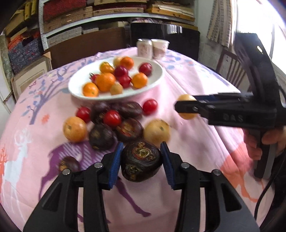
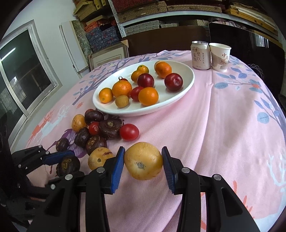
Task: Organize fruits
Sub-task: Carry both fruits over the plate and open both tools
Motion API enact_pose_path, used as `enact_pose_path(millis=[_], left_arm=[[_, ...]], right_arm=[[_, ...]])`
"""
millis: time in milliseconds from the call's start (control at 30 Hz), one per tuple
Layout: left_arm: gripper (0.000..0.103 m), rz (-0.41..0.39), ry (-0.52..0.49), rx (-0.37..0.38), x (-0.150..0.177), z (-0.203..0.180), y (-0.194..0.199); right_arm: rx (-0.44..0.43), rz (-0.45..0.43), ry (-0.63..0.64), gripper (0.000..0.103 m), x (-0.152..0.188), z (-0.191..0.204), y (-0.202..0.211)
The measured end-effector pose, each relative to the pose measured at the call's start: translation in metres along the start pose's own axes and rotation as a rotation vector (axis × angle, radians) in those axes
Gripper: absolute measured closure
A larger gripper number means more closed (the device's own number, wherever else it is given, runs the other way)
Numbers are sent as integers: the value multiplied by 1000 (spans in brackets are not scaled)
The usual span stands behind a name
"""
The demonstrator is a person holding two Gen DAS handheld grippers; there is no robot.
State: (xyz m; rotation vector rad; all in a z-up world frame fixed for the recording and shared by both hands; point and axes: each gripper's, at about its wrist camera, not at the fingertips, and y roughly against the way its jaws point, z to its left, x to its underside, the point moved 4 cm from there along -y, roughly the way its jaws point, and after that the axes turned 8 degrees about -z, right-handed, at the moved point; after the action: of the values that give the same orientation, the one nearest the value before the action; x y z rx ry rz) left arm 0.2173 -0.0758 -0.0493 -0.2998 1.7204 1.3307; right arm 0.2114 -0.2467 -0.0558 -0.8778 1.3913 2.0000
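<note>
Each hand-held gripper clamps one fruit: left (image 1: 141,160) dark chestnut (image 1: 141,161), right (image 2: 143,163) yellow fruit (image 2: 143,160).

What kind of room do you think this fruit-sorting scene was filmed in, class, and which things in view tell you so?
Probably a home room that doubles as storage: a table under a pink printed cloth, wall shelves stacked with boxes, a window, and a wooden chair nearby.

Plate (image 2: 185,85) sits mid-desk (image 2: 223,125) w/ fruit in it. Can (image 2: 200,55) & cup (image 2: 220,57) touching, at plate's 1 o'clock. Loose fruit pile (image 2: 100,132) on desk at plate's 7 o'clock, just beside the rim.
</note>
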Motion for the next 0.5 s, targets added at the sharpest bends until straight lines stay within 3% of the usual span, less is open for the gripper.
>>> enact_pose_path(millis=[133,233,367,500], left_arm=[[61,-57,25,-101,-40,36,-7],[61,-112,50,-148,-77,62,-22],[61,-170,117,-164,-117,90,-46],[61,-168,116,-191,-131,104,-73]], right_arm=[[11,-108,34,61,-35,5,10],[108,-208,104,61,-64,2,5],[111,-229,97,61,-87,-9,-25],[91,-228,157,61,-96,-1,-56]])
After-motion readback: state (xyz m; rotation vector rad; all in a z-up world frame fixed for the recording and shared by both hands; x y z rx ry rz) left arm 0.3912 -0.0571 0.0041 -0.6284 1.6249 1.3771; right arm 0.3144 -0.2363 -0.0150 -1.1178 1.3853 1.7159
